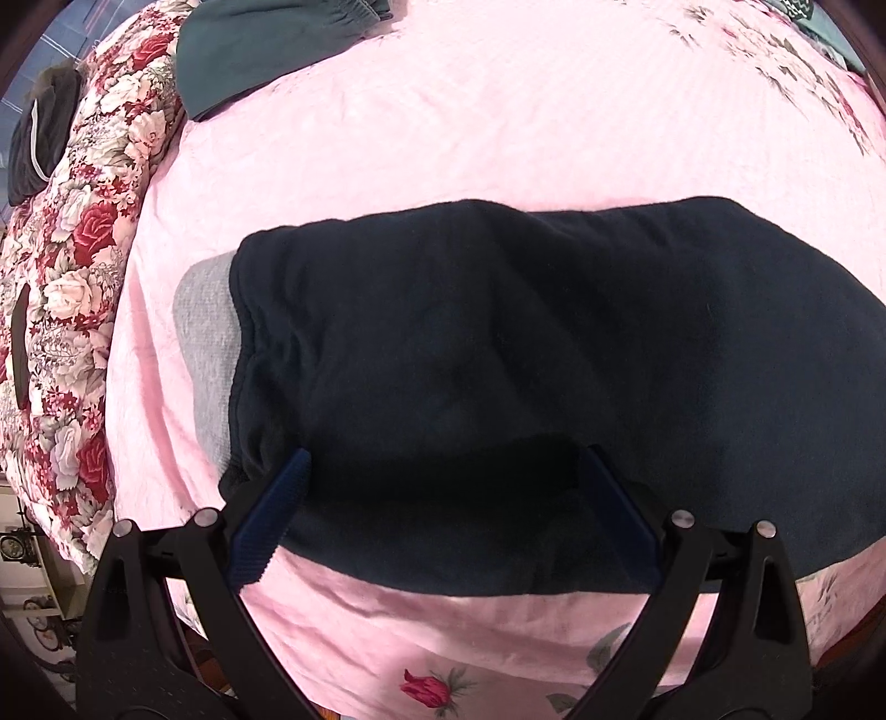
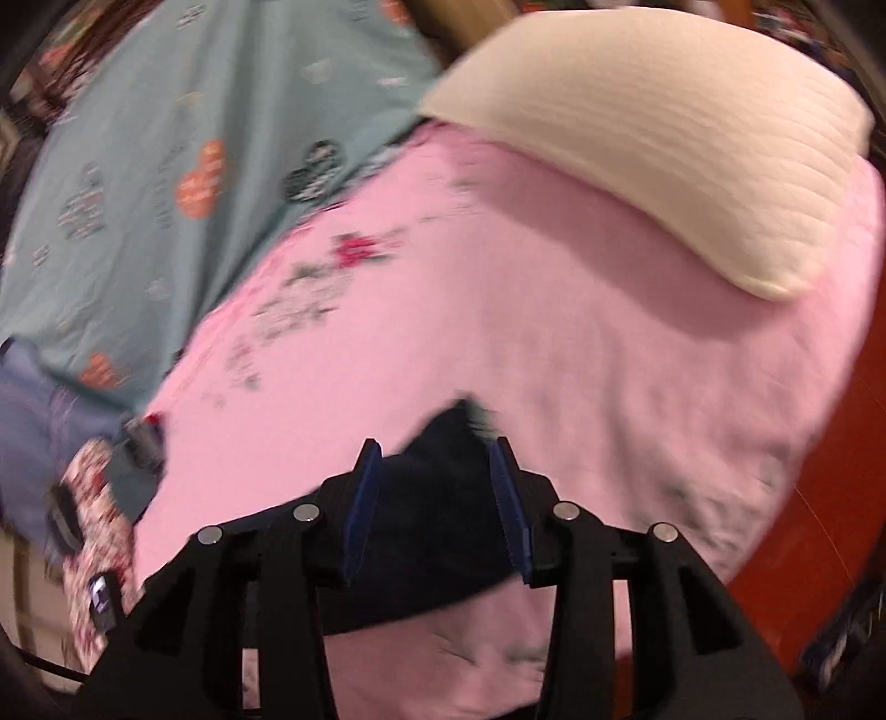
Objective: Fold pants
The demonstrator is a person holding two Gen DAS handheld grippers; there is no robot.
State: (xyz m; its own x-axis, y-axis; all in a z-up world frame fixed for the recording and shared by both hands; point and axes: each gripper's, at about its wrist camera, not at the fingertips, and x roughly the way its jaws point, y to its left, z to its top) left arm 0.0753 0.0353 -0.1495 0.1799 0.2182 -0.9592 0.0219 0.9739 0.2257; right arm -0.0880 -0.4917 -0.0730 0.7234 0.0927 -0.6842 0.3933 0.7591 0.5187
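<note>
While you held both grippers over the bed, the left gripper (image 1: 443, 487) pointed steeply down with its jaws spread wide, astride the near edge of the pants (image 1: 498, 343); neither pad pinched cloth. Your right gripper (image 2: 437, 504) had its jaws part-spread, the dark corner of the pants lying between the pads (image 2: 362, 498) without being squeezed. That view was blurred, so contact could not be fully checked.

Pants: dark navy, lying flat across the pink sheet (image 1: 443, 138) as one broad band, apparently already doubled leg over leg. Grey waistband (image 1: 207, 343) peeked out at the left end in the left view. The right end tapered to the corner under your right gripper.

Judgement: you had laid down one fold and let go; the lengthwise fold looked done, the crosswise fold not yet.

Next move would call for closing on one end through both layers, lifting and carrying it over toward the other end, edges matched.

Farther off: floral quilt (image 1: 72, 266) at the left, a second dark green garment (image 1: 260, 50) at the top, a cream pillow (image 2: 692, 149) and a teal blanket (image 2: 166, 138) beyond.
</note>
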